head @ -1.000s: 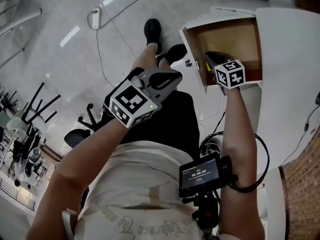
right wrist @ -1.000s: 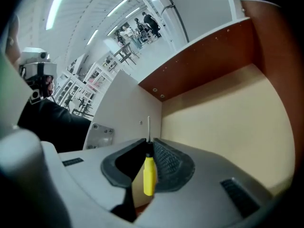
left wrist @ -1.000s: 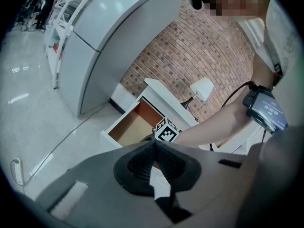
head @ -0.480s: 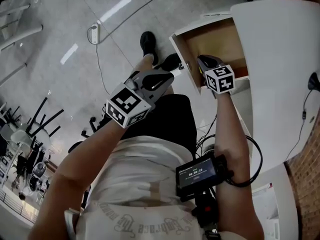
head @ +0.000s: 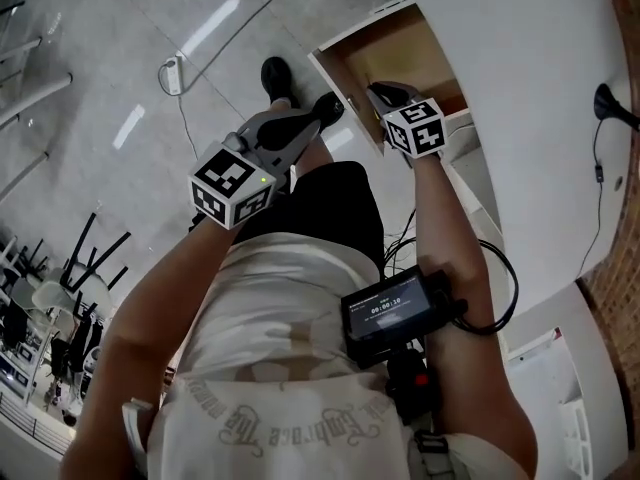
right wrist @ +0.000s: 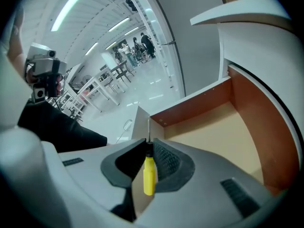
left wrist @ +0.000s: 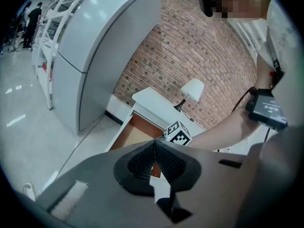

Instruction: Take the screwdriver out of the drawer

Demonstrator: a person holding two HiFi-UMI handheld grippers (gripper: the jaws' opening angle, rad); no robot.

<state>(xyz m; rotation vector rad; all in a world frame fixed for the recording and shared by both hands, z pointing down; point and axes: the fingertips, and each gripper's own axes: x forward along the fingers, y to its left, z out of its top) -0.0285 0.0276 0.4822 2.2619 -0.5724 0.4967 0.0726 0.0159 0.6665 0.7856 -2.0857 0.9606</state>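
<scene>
In the right gripper view my right gripper (right wrist: 148,144) is shut on a yellow-handled screwdriver (right wrist: 148,175); its thin shaft points up between the pads. The open drawer (right wrist: 216,127) lies just beyond, its tan bottom bare. The head view has the right gripper (head: 382,95) over the drawer's (head: 400,48) front edge, with the screwdriver hidden under it. My left gripper (head: 300,128) hangs shut and holding nothing to the left of the drawer, above the person's legs. From the left gripper (left wrist: 154,144) view, the drawer (left wrist: 134,133) and the right gripper's marker cube (left wrist: 178,134) show ahead.
The drawer belongs to a white curved table (head: 520,98) against a brick wall (left wrist: 190,46). A white lamp (left wrist: 193,90) stands on the table. A power strip (head: 172,68) and cable lie on the floor. A recorder (head: 395,313) is strapped to the right forearm.
The head view has swung, so the drawer and both grippers sit higher and further left in the picture. Right gripper stays at the drawer's front; left gripper stays shut beside it.
</scene>
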